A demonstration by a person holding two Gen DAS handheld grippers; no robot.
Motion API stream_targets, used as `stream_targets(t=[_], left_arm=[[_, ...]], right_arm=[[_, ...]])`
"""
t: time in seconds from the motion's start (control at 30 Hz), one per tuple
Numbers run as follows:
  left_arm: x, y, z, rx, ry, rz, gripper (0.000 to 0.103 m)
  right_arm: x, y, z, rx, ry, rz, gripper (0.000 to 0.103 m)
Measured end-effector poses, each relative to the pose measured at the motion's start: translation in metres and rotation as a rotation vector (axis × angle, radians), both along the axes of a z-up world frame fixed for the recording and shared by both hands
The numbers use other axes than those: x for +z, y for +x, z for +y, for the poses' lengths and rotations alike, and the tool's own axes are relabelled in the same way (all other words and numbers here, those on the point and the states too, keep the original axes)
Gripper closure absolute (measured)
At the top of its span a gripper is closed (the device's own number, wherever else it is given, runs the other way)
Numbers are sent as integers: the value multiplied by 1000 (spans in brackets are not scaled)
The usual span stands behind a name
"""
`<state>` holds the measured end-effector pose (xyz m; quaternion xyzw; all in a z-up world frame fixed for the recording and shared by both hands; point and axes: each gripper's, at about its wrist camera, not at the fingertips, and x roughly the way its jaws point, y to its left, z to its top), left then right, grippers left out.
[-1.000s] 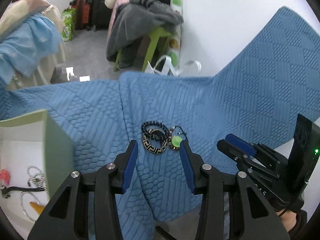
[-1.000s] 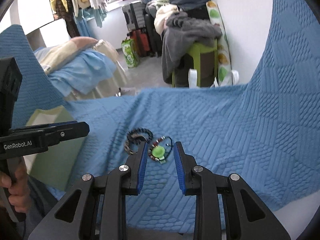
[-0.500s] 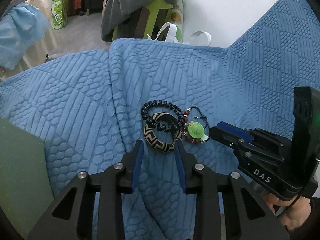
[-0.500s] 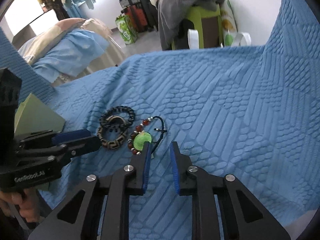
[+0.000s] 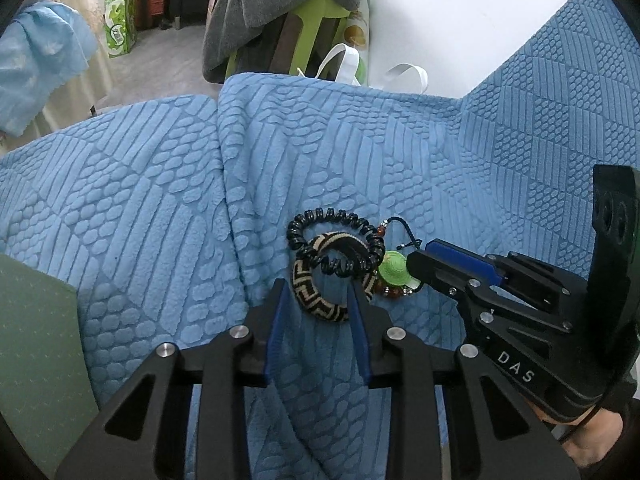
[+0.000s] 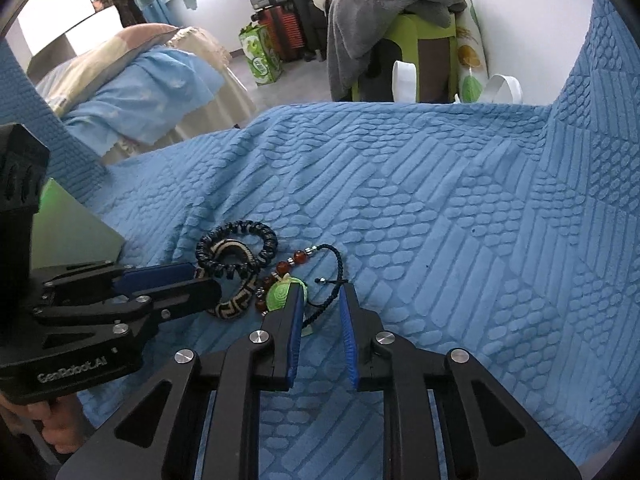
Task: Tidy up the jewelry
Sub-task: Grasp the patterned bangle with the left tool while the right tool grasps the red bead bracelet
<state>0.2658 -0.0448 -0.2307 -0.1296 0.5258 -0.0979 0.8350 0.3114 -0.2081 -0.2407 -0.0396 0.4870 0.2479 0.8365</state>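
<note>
Just changed: both grippers have been lowered onto the jewelry pile; a second ago they were held higher, with the pieces beyond the fingertips.
Left gripper (image 5: 316, 296): its jaws have just been closing and are now narrowed but not pressed together. The near arc of the woven patterned bangle (image 5: 320, 308) is bracketed between them. A strip of blanket is still seen between the left pad and the bangle, so no firm pinch is judged yet.
Right gripper (image 6: 320, 296): its jaws have likewise just been closing and are left slightly parted. Only the thin black cord of the bead bracelet (image 6: 298, 257) is crossed between the pads. The bracelet's green charm (image 6: 280, 294) is touching the outer side of the left finger.
Coiled black band (image 5: 332, 216): it is draped over the far side of the bangle, just ahead of the left gripper's fingertips, so it may be dragged along.
Blue blanket (image 5: 160, 200): all three pieces are carried on it, directly under both grippers.
Green box (image 5: 36, 340): it is seen well off to the left gripper's left.
Meaning for the task: the approach is judged finished and two grasps are being set up at once. The closing still has to be completed before anything is lifted. The cord is thin and could be missed by the right pads.
</note>
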Motion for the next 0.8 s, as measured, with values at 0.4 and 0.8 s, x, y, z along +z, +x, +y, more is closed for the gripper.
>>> stream_targets(t=[0.4, 0.8], left_arm=[[-2, -5, -9, -26, 9, -16, 96], [37, -19, 8, 19, -73, -79, 97]], right_arm=[[-3, 6, -4, -20, 82, 91, 99], [32, -10, -9, -44, 121, 9, 102]])
